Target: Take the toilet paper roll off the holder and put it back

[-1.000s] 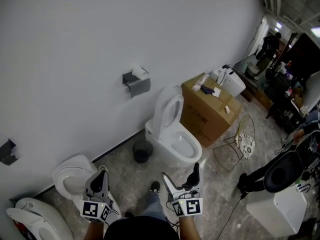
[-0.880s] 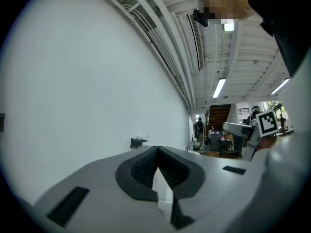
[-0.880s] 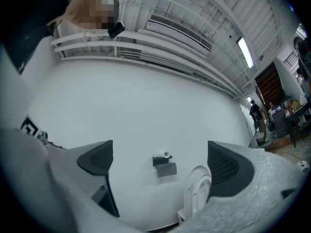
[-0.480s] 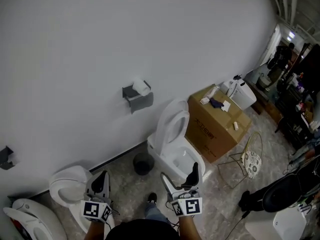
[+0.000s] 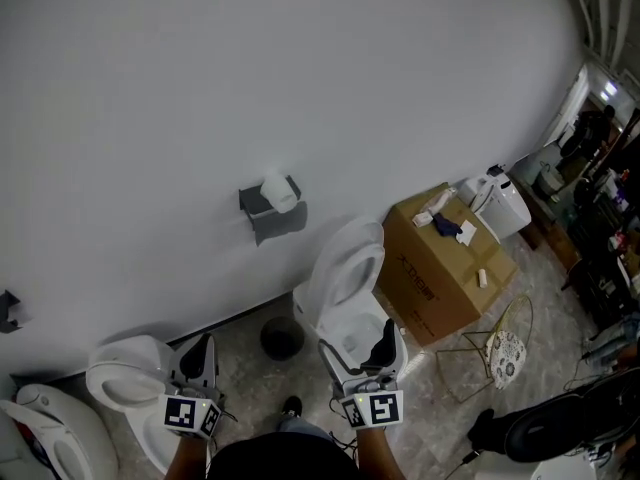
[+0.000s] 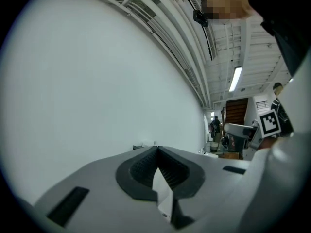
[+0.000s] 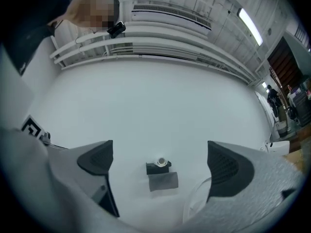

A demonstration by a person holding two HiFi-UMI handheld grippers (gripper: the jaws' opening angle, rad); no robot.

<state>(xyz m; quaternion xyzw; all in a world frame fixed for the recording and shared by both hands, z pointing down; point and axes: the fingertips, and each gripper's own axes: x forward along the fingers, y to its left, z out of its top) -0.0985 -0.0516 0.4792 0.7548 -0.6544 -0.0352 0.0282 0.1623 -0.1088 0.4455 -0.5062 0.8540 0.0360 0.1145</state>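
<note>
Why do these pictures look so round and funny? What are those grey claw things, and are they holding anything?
A person holds a grabber tool in each hand. The head view comes from a camera on the person's head, looking down at the left gripper and the right gripper. The round pictures come from little cameras riding on each grabber. The left jaws are pressed together, the right jaws stand wide apart, and neither holds anything. On the wall, a toilet paper roll sits on its grey holder.
</note>
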